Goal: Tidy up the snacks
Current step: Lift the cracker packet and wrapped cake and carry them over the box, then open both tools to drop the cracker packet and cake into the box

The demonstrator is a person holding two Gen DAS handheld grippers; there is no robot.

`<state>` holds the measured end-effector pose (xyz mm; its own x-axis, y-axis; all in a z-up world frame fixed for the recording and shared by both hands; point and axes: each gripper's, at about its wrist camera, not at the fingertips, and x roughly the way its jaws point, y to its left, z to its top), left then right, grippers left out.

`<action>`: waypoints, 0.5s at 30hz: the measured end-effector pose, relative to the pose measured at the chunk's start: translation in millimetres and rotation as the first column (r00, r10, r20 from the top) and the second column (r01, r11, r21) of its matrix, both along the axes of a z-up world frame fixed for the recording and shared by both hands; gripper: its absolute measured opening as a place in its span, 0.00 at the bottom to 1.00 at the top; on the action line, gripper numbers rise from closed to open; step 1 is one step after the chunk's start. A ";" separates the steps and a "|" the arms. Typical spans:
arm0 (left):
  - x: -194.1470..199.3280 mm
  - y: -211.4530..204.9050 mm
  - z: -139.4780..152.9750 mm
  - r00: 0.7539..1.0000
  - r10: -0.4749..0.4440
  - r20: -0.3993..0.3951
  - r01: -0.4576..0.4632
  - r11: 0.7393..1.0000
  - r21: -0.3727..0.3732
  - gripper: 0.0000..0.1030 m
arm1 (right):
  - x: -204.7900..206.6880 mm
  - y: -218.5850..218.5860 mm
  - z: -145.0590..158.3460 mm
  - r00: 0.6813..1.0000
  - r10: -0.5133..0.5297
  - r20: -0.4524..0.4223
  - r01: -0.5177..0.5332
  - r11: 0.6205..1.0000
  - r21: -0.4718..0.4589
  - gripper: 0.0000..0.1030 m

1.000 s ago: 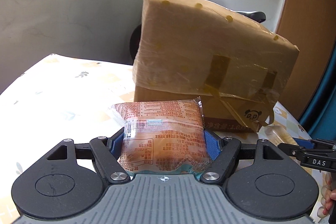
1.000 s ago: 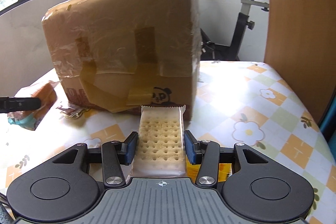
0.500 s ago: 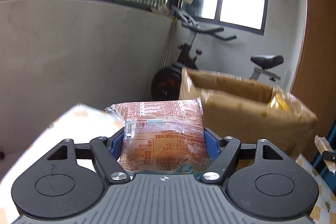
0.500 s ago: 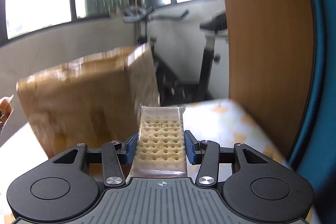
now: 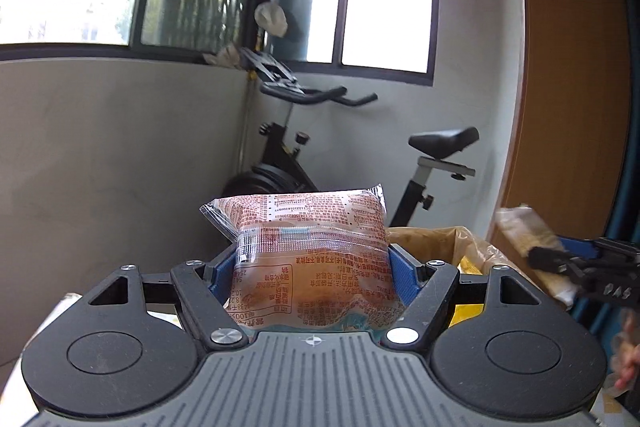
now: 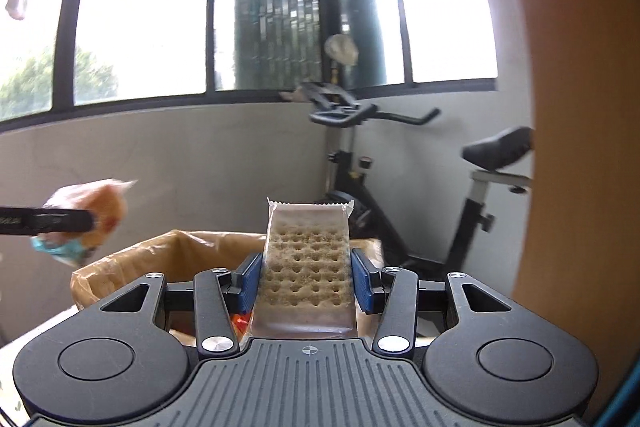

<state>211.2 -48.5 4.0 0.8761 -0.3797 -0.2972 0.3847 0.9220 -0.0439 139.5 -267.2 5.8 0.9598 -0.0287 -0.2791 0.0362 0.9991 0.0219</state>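
My left gripper (image 5: 310, 263) is shut on a clear bread packet with red print (image 5: 308, 251), held high in the air. My right gripper (image 6: 307, 275) is shut on a cracker packet (image 6: 306, 267), held above the open brown cardboard box (image 6: 132, 259). The box rim also shows in the left wrist view (image 5: 440, 239), below and right of the bread packet. The right gripper with its crackers shows at the right edge of the left wrist view (image 5: 536, 247). The left gripper's bread packet shows at the left of the right wrist view (image 6: 84, 223).
An exercise bike (image 5: 304, 147) stands behind the box against a grey wall (image 5: 120, 155) under windows. A wooden panel (image 6: 580, 107) rises on the right. A strip of the tablecloth (image 6: 44, 323) shows at the lower left.
Both grippers have risen with their packets from table level to above the box rim. The box, seen from the side before, now sits low in both views with its open top showing.
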 end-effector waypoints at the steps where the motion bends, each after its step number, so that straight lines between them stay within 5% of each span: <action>1: 8.3 -4.4 -3.7 1.000 -0.005 -0.013 0.005 1.000 0.011 0.75 | 10.9 6.4 -0.9 1.000 0.016 -0.013 -0.016 1.000 -0.014 0.42; 7: 42.6 -13.9 -21.1 0.996 0.012 -0.086 -0.006 0.998 0.070 0.76 | 67.0 34.6 -14.8 0.992 0.063 -0.113 -0.069 0.996 -0.048 0.42; 15: 49.1 -1.7 -30.6 0.992 0.004 -0.122 0.006 0.997 0.082 0.81 | 76.6 49.8 -24.5 0.987 0.056 -0.152 -0.062 0.997 -0.035 0.53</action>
<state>260.2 -50.2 -26.6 0.8307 -0.3507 -0.4324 0.3822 0.9240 -0.0151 216.1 -217.4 -18.7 0.9073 0.0131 -0.4203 -0.0231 0.9996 -0.0188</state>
